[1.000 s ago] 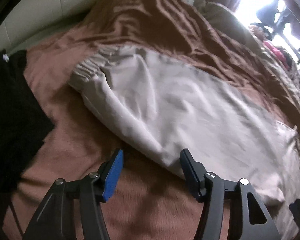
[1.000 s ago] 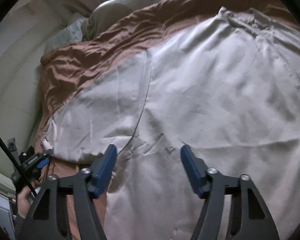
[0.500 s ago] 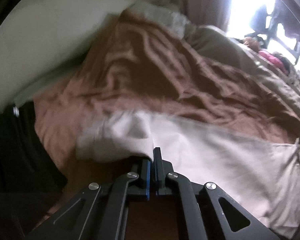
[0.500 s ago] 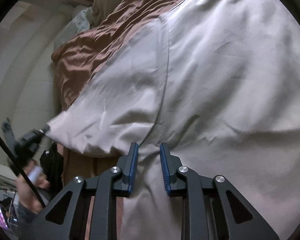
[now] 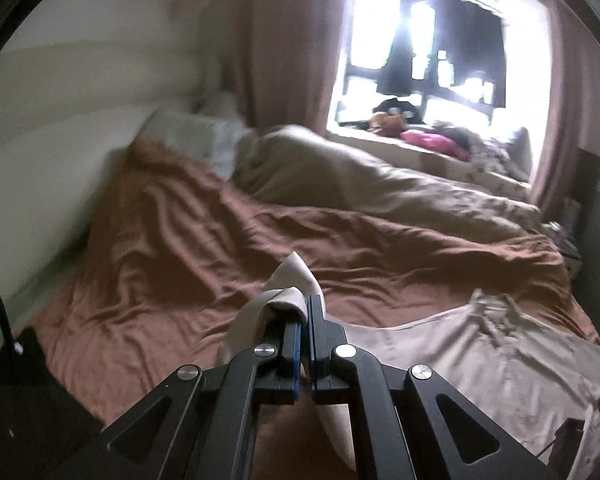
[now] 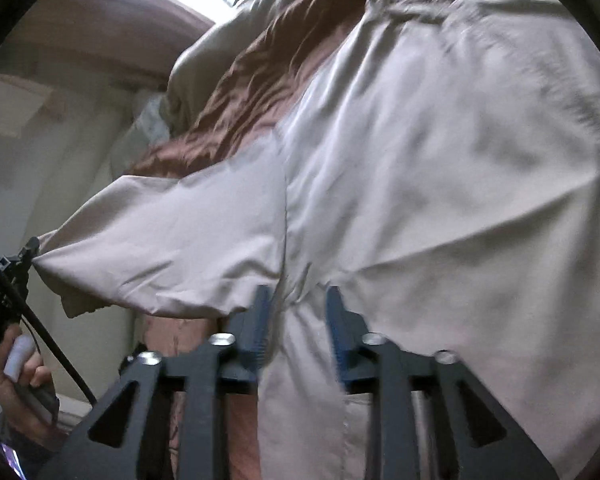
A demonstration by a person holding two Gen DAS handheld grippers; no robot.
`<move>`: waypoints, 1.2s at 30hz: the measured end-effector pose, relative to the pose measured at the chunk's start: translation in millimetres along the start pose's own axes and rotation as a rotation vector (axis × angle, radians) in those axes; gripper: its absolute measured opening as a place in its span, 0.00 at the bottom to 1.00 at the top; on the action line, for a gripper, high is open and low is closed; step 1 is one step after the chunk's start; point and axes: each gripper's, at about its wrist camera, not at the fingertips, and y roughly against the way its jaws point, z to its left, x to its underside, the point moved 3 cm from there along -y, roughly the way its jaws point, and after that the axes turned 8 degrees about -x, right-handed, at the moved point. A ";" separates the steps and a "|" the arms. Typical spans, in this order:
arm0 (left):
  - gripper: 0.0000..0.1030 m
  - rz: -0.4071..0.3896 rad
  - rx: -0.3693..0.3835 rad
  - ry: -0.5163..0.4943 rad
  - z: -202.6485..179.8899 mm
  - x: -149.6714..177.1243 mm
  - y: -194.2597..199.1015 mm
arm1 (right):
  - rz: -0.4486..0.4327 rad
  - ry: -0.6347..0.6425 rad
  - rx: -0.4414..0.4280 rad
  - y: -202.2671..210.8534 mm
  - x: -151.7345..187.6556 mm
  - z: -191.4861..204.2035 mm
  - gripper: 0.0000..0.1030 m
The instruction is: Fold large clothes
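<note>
**Sleeve lifted off the bed, right jaws parting at the seam**

Left wrist view: we see the left gripper (image 5: 304, 320) clamped tight on a fold of the beige garment (image 5: 480, 360) — the pinched cloth bunches over the blue pads and peaks toward 12 o'clock from the fingertips. The rest of the garment lies spread on the brown bedspread (image 5: 204, 248) at about 4 o'clock from the gripper, its crumpled collar area toward 3 o'clock. A rumpled tan duvet (image 5: 340, 176) sits beyond at 1 o'clock, pillows (image 5: 188, 132) at 11 o'clock against the wall, and a bright window (image 5: 420, 48) with dark clothes hanging in it at 1 o'clock. A dark item lies at the bed's edge at 8 o'clock; we cannot tell what it is.

Right wrist view: our right gripper (image 6: 296, 320) has its jaws apart and opening, with garment cloth at the sleeve seam lying between the fingers; the pads do not press on it. The sleeve (image 6: 172, 248) stretches out toward 9 o'clock, pulled taut off the bed to the other gripper's tip at the frame's left edge. Below it, at 8 o'clock, a hand (image 6: 16, 384) grips that tool's handle, a black cable running past it. The garment's body fills the view from 12 to 4 o'clock — the bedspread shows above it at 11 o'clock.
</note>
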 end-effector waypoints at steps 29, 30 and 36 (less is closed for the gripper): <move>0.02 0.093 0.512 -0.209 -244.6 35.2 29.2 | -0.232 -0.186 0.108 128.3 -8.8 -73.1 0.73; 0.02 0.107 0.530 -0.221 -253.1 38.2 28.1 | -0.239 -0.193 0.108 131.6 -8.7 -75.2 0.73; 0.36 0.407 0.659 -0.295 -295.5 96.6 -7.6 | -0.320 -0.276 0.102 153.8 -11.3 -94.5 0.73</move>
